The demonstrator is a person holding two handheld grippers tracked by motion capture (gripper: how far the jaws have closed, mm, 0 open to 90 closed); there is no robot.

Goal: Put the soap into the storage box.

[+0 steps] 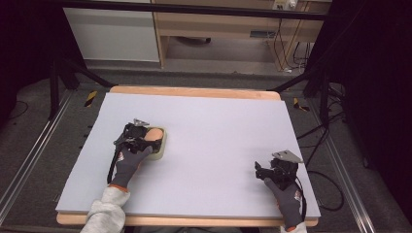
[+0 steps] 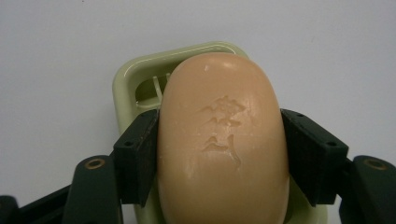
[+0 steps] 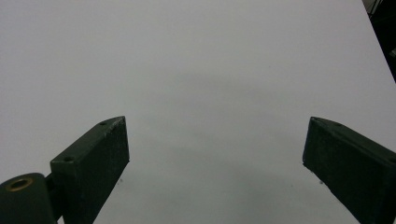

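one soap: a peach-coloured oval soap bar (image 2: 223,144) with a stamped mark on its top face; it sits in a soap dish on the left half of the table, in the high view near the middle depth of the mat.
soap dish: a pale green soap dish (image 2: 126,84) with rounded corners; the bar lies over it, and at the far left corner the slotted inside of the dish is visible. the dish rests flat on the mat.
left gripper: the left gripper (image 2: 219,154) is clamped on the soap bar, one black jaw pressing each long side of it, just above the dish. in the high view the gloved left hand (image 1: 130,160) holds it from the near side.
right gripper: the right gripper (image 3: 215,154) has its jaws spread wide with nothing between them, above bare mat. in the high view it is near the front right corner of the table, well apart from the soap, held by the gloved right hand (image 1: 287,196).
surface: a plain light grey mat (image 1: 218,136) covers nearly all of the wooden table (image 1: 194,91); the wood shows as a thin border at the far and near edges.
room: dark grey floor around the table, black stand legs at both sides, cables (image 1: 320,141) on the floor at the right, a light wooden desk (image 1: 228,24) and a white panel (image 1: 114,34) behind.
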